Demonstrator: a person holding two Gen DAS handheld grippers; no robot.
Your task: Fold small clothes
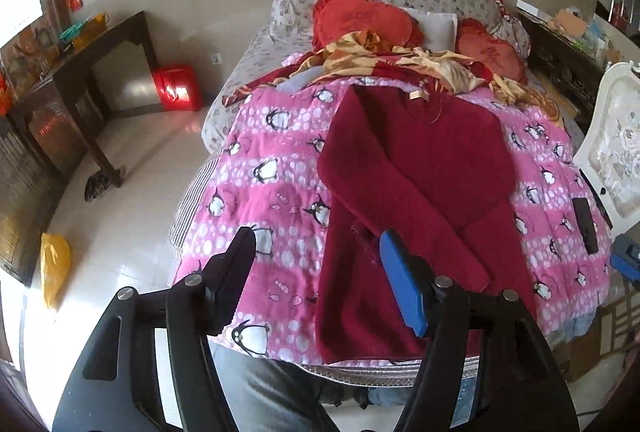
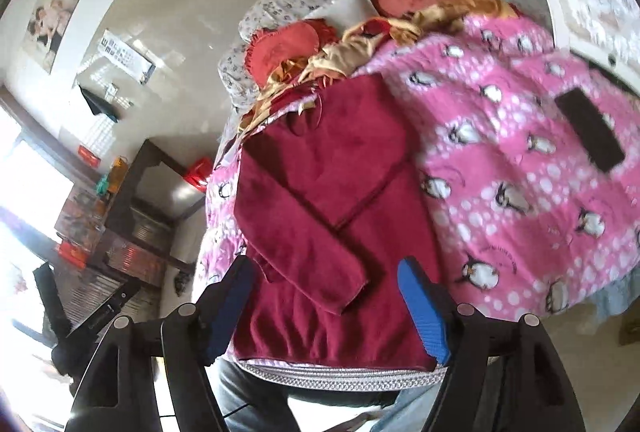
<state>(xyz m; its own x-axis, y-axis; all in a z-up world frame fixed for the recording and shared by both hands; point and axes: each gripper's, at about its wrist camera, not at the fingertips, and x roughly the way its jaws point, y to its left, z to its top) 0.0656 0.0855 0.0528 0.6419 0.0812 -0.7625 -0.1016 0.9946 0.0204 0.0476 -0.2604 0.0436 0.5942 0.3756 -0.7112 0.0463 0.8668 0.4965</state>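
A dark red long-sleeved sweater (image 1: 416, 168) lies flat on a pink penguin blanket (image 1: 260, 192), collar far, hem at the near bed edge. Both sleeves are folded across the body. It also shows in the right wrist view (image 2: 332, 184) on the blanket (image 2: 500, 160). My left gripper (image 1: 316, 252) is open and empty, above the sweater's lower left part. My right gripper (image 2: 328, 280) is open and empty, above the folded sleeve cuff (image 2: 344, 292) near the hem.
A black phone (image 1: 585, 224) lies on the blanket at the right, also in the right wrist view (image 2: 592, 140). Red heart cushions (image 1: 360, 18) and a gold-and-red cloth (image 1: 384, 60) are piled at the bed head. A white chair (image 1: 616, 152) stands right. A dark desk (image 1: 80, 72) stands left.
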